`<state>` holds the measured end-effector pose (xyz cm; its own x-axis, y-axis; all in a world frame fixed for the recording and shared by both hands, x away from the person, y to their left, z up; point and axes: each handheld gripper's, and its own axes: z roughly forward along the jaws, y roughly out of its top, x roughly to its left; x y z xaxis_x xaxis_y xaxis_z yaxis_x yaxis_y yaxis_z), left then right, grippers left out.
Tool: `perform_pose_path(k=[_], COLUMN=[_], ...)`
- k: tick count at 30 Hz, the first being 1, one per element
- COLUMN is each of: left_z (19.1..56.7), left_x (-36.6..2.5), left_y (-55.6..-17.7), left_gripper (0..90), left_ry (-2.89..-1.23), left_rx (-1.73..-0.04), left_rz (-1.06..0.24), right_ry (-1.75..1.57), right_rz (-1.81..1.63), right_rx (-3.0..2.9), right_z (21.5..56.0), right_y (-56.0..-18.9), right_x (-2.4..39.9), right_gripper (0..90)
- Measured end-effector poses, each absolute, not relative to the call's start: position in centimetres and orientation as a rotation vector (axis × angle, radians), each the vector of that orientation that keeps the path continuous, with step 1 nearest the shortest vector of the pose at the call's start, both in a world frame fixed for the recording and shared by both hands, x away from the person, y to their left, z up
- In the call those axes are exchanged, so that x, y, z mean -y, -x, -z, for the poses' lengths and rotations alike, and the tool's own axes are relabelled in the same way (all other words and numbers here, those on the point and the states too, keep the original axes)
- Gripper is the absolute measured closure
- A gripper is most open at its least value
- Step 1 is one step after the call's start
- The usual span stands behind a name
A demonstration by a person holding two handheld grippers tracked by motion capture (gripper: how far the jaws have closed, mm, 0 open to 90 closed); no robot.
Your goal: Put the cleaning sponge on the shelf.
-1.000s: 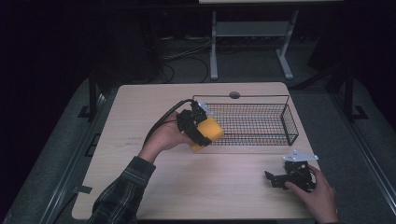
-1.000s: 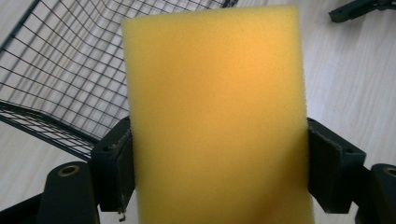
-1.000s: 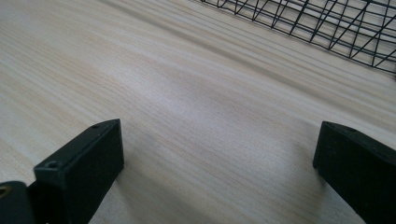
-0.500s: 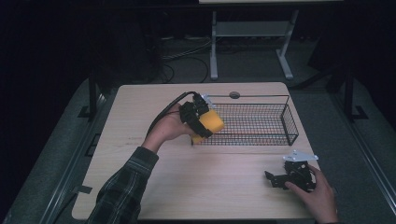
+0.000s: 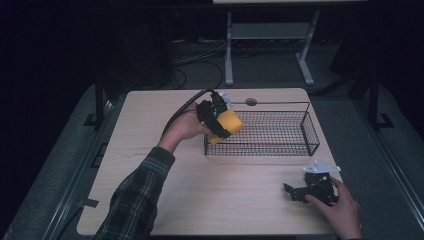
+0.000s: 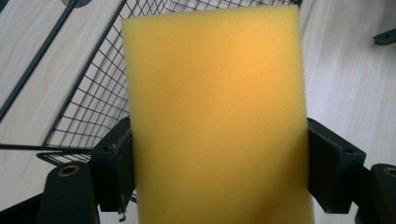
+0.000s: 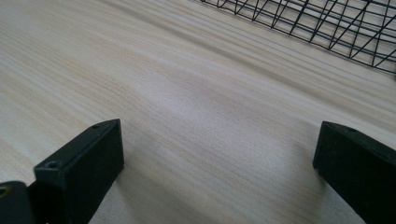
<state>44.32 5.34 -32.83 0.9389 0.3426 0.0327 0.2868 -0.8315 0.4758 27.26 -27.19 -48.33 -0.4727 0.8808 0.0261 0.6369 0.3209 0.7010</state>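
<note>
A yellow sponge (image 5: 228, 123) is clamped between the jaws of my left gripper (image 5: 218, 119), held in the air over the left end of a black wire basket (image 5: 280, 145). In the left gripper view the sponge (image 6: 217, 112) stands upright between the two black jaws, with the basket mesh (image 6: 88, 107) behind it. My right gripper (image 5: 300, 192) rests low at the table's front right, jaws wide apart with bare wood between them (image 7: 219, 135).
The wooden table (image 5: 150, 130) has free room left of and in front of the basket. A round hole (image 5: 251, 101) sits near the far edge. A metal stand (image 5: 265, 35) and cables lie on the dark floor beyond.
My left gripper has carried the sponge up and to the right, from beside the basket's left wall to over its left end. The right gripper has stayed put.
</note>
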Motion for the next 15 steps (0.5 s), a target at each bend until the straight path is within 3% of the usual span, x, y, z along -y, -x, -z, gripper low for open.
perform_pose_path(k=[15], left_z=[34.3], left_x=[-4.2], left_y=[-46.6], left_gripper=[22.5], left_ry=[-2.65], left_rx=[-0.45], left_rz=[-0.134], right_ry=[-1.351], right_rz=[-0.934], right_rx=[-2.231], right_z=[48.3], right_y=[-27.3], right_x=[27.2], right_gripper=[1.2])
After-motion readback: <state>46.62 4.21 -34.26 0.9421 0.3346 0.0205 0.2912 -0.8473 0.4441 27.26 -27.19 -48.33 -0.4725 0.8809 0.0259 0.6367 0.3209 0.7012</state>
